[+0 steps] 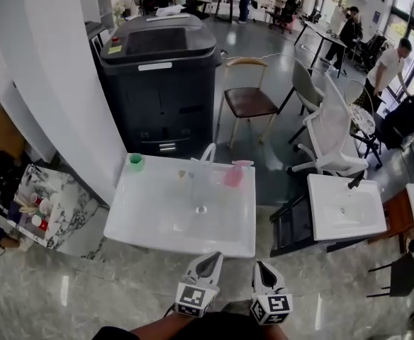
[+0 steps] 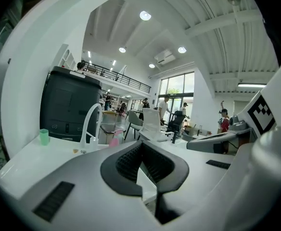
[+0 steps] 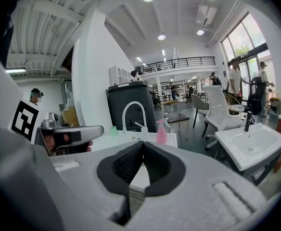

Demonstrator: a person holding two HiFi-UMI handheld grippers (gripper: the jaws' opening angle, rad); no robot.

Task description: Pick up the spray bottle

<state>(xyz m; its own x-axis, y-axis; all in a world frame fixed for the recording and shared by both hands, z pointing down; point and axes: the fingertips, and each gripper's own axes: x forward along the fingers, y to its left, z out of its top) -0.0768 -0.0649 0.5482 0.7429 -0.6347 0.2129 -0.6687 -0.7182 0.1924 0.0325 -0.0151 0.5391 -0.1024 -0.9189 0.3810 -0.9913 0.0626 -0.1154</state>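
Pink spray bottle upright on white sink

In the head view blur smears the pink spray bottle at the back of the sink, the small bits by the faucet are too tiny to name, and the bottom edge cuts off the arms behind the left gripper and right gripper.
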